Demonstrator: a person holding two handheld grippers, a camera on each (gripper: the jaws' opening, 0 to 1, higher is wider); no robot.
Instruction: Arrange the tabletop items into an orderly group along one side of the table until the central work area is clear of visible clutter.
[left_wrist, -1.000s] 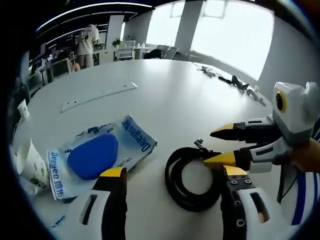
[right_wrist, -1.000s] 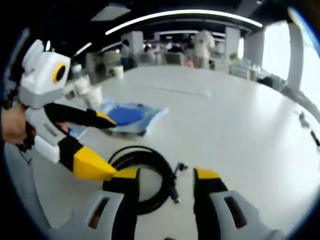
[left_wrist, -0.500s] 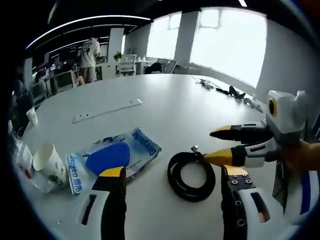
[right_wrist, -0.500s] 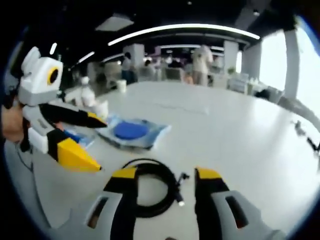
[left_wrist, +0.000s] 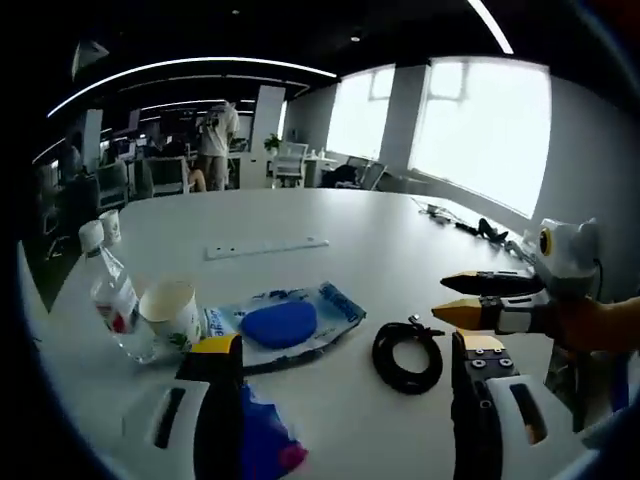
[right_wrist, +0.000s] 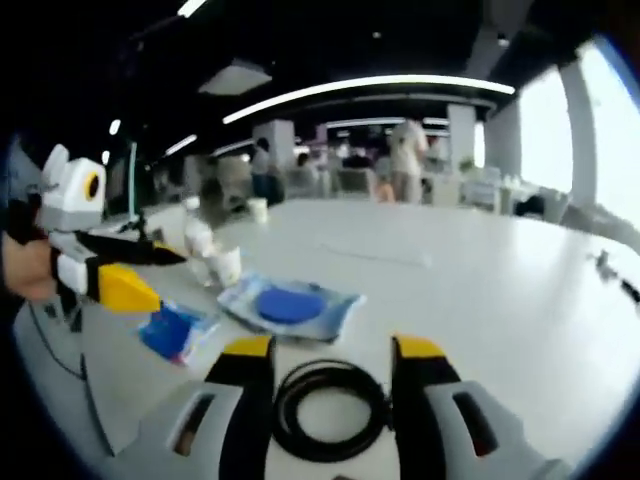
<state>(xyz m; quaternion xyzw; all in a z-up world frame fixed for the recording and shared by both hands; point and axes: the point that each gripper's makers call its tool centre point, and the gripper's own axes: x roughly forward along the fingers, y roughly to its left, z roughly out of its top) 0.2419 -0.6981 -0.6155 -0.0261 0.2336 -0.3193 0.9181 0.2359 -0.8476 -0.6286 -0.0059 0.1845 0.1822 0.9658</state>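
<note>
2 wide, empty grippers (left, right) above black cable coil.

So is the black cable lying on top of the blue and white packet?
No, the coiled black cable lies on the bare table beside the packet, with a gap between them.

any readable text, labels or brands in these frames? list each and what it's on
None can be read at this moment.
Blue-and-white packet: dark print along its edges, too small and blurred to read.
Water bottle: a red and white label, unreadable.
Paper cup: a green pattern, no legible words.
Small blue packet: blurred, nothing legible.
</note>
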